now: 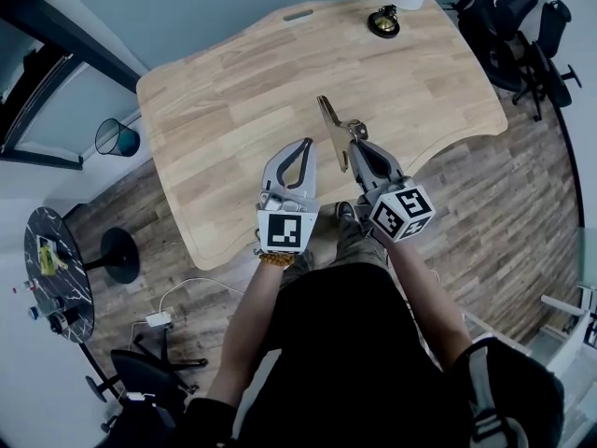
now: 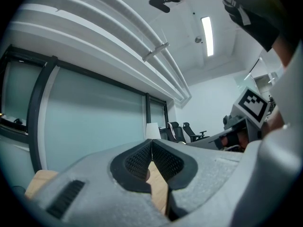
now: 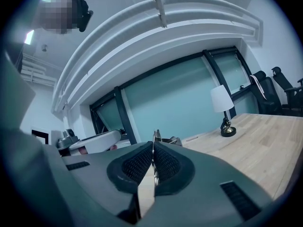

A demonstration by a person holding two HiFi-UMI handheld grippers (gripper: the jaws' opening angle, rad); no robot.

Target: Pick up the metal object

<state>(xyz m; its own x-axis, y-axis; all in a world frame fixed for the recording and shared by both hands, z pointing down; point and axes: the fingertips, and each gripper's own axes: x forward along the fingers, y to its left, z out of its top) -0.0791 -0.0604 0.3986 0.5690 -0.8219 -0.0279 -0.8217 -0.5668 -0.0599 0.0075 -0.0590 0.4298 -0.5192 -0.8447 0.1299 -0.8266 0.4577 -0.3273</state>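
Wood table [image 1: 224,110] fills the head view, both grippers over its near edge. Left gripper [image 1: 304,146]: jaws pressed together at the tips, nothing in them, pointing away from the person. Right gripper [image 1: 354,143] sits just beside it, angled slightly toward the left, jaws clamped on the near end of the metal object [image 1: 329,119]. The object is a thin, flat, brass-grey piece that sticks out past the fingertips over the middle of the table; can't tell whether its far end rests on the wood. Small lamp [image 1: 383,21] at the far edge, well apart from both grippers. Office chairs [image 1: 508,17] on the floor past the table's right corner.

Left gripper view: black ribbed pads [image 2: 137,162] meet at the tips, with only a narrow wedge of gap lower down that shows bare wood. Nothing pinched. The other gripper's marker cube [image 2: 252,104] shows at the right, with the lamp's white shade and the chairs far behind the jaws.

Right gripper view: pads closed almost fully, with a thin metal edge sandwiched between them, so a firm pinch on a flat part. The rest of the metal object [image 3: 157,137] pokes out just beyond the fingertips, upright on edge. The table runs off to the right, the lamp [image 3: 221,103] stands on it well beyond the jaws, and the left gripper's grey body [image 3: 97,141] shows at the left.
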